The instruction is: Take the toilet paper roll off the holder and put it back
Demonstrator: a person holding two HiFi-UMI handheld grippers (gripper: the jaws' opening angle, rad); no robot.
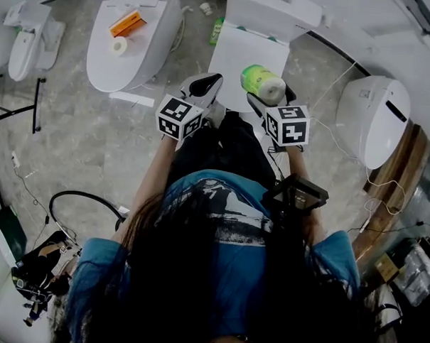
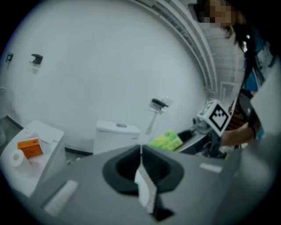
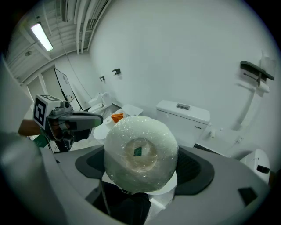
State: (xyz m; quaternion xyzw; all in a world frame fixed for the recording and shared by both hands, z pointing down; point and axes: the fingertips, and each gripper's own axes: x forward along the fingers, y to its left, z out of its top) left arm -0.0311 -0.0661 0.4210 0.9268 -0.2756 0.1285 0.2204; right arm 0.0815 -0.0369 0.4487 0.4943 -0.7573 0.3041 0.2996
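Nearest: the person, dark hair and blue shirt, both grippers held out in front at about the same height.

Left gripper [image 2: 141, 154]: jaws pressed together, nothing between them. It idles just beside the other one.

Right gripper [image 1: 269, 99]: jaws spread wide and clamped on the toilet paper roll [image 3: 140, 154], one on each side of it, with the roll's flat end facing the camera. The roll is in its plastic wrap, green print on the outside, and the film looks stretched across the core hole. It is up in the air over the closed toilet [image 1: 247, 58] straight ahead, not touching it.

Beyond that: the white cistern [image 3: 183, 115], then the wall. The holder [image 3: 253, 71] sits up on the wall to the right, a dark shelf with a bar under it and no roll on it that I can see. It is well apart from the roll.

Off to the left: another toilet [image 1: 145, 54] with an orange box [image 1: 127, 23] and a small roll [image 1: 119, 46] on its lid.

Judgement: the roll is off and the put-back is not yet done.

Risks:
- The wrap is slick and the jaws bear on soft, rounded paper, so a tilt or a quick reach could squirt the roll out onto the toilet or the floor.
- If the film really covers the core, the bar will not thread, and pushing harder could knock the roll loose.
- Squeezing harder would crush the roll out of round.
- The shut left gripper is close enough to bump it.
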